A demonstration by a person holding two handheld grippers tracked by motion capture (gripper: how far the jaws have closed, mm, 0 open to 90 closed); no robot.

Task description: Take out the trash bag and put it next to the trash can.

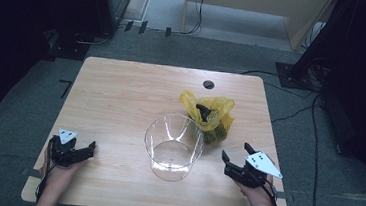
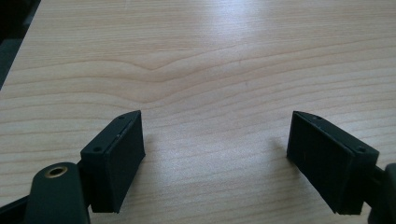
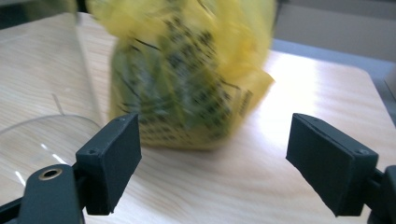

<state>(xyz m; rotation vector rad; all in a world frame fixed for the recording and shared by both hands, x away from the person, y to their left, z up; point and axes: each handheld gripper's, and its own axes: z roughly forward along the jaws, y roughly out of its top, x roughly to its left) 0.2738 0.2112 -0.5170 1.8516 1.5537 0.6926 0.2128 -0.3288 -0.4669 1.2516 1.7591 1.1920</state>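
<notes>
Both black tongs (image 1: 87,150) (image 1: 235,154) agape, empty; clear round tub (image 1: 173,146); crinkly yellow bag (image 1: 209,114); wood-grain table (image 1: 121,92)

The high view is dim overall, with the room falling to near black at both sides while the wooden table (image 1: 121,102) stands out evenly lit and slightly soft, and a clear container (image 1: 173,147) on it catches thin white glints along its rim. In the left gripper view a broad pale sheen of glare washes across the far wood grain, and soft shadows sit just under each black jaw. The right gripper view is smeared by motion blur, so the yellow bag (image 3: 187,70) and its print read fuzzy, with a bright patch on the tabletop to its right.
</notes>
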